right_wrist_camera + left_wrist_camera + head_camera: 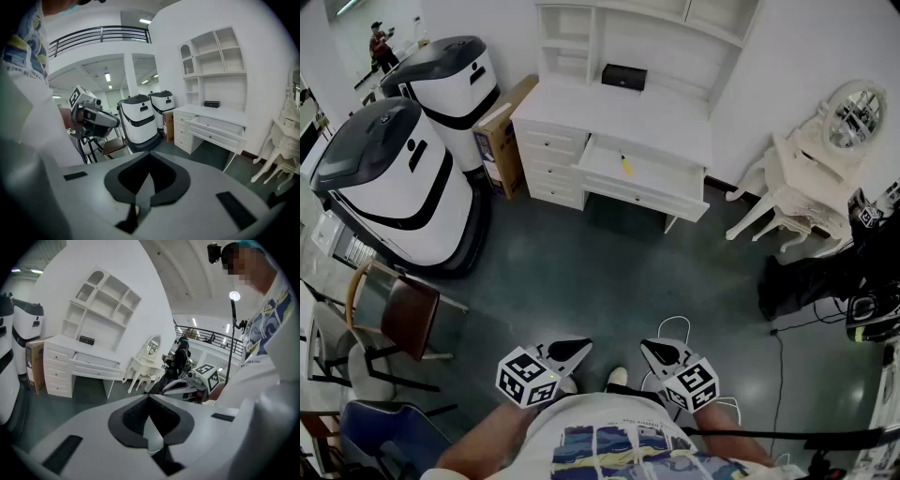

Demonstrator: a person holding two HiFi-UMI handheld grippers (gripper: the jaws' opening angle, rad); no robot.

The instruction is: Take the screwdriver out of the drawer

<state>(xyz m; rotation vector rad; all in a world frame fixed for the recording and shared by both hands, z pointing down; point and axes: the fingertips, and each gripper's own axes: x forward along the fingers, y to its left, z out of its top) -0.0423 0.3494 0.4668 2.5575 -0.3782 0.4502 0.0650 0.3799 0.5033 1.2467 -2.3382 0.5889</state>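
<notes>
The left hand-held gripper (579,347) and right hand-held gripper (652,351) are hanging clenched and empty, well apart from the table (666,117), while the screwdriver (625,165) is lying untaken mid-drawer (639,193).

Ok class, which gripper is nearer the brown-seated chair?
Left. In the head view, the left gripper is to the right of the brown-seated chair; the right gripper sits farther right, beyond the left one.
</notes>
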